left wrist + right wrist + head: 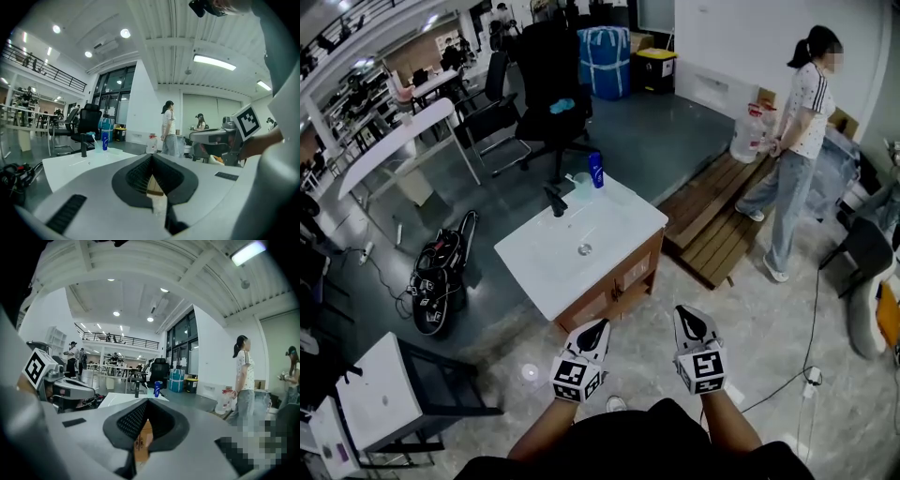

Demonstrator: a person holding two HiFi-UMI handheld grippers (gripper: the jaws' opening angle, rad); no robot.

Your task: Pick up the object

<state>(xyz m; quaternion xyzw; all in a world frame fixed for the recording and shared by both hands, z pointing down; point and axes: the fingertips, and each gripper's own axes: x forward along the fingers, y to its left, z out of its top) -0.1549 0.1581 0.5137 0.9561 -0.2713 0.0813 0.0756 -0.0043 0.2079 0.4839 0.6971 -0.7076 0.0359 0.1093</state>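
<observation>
A white sink top (617, 221) on a wooden cabinet stands just ahead of me. At its far edge are a blue bottle (596, 170), a clear cup (581, 186) and a black faucet (556, 200). My left gripper (598, 326) and right gripper (689, 314) hover side by side short of the cabinet's near corner, both shut and holding nothing. The left gripper view looks past the left gripper (151, 157) to the bottle (105, 138) and faucet (84, 144) far off. The right gripper view has the same bottle (157, 388) beyond the right gripper (146, 401).
A person (797, 141) stands at the right beside a wooden pallet (722, 220) and a water jug (748, 136). A black office chair (548, 84) is behind the sink. A black bag with cables (441, 281) lies left, and a small white table (380, 394) at lower left.
</observation>
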